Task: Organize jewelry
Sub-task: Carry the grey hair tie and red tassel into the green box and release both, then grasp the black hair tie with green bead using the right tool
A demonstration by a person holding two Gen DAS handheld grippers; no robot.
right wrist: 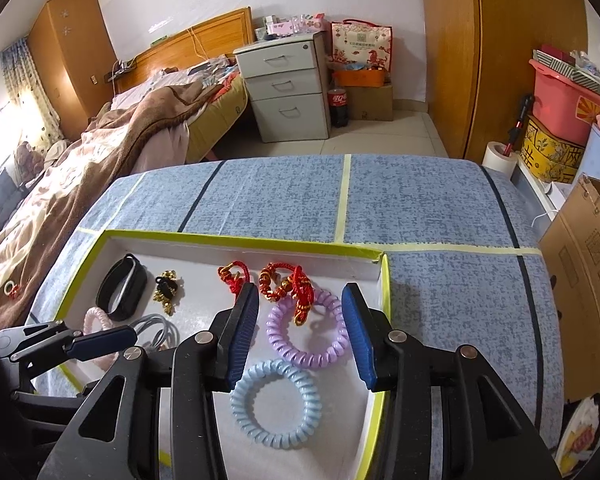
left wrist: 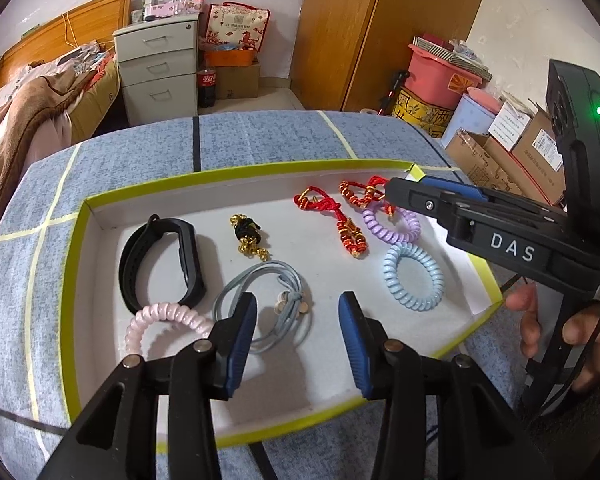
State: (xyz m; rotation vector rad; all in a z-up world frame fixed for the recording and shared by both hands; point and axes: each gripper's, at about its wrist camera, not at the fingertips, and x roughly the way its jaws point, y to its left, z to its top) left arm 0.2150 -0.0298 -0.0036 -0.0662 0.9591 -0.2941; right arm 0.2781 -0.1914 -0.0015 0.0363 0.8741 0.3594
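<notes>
The jewelry lies spread inside a shallow white tray (left wrist: 76, 264) with a yellow-green rim, set on the blue-patterned counter (left wrist: 260, 136). Toward the tray's left end sits a black wristband (left wrist: 160, 260); just beside it, nearer the middle, a small black-and-gold charm (left wrist: 250, 236). At the near-left corner a pink coil hair tie (left wrist: 156, 320) touches the wristband's lower end, and a grey cord loop (left wrist: 268, 308) with small beads lies beside it near the near edge. Along the far edge are two red knotted cords with gold beads — one (left wrist: 328, 216) running toward the middle, the other (left wrist: 360, 192) by the far-right corner, its end lying over a purple coil hair tie (right wrist: 308, 332). A light blue coil hair tie (right wrist: 276, 404) lies just nearer than the purple one, the two almost touching.

The left gripper (left wrist: 296, 336) hovers over the near edge of the tray, jaws apart, with the grey cord loop between and beneath its blue pads (left wrist: 240, 340); it clamps nothing. The right gripper (right wrist: 300, 332) hangs over the right end of the tray, jaws also spread wide — the purple hair tie shows in the gap between them, not pinched. In the left wrist view the person's right hand (left wrist: 556, 332) grips that tool's handle past the tray's right edge.

Beyond the counter stand a bed (right wrist: 100, 152) with a brown blanket and a grey drawer cabinet (right wrist: 288, 88).
</notes>
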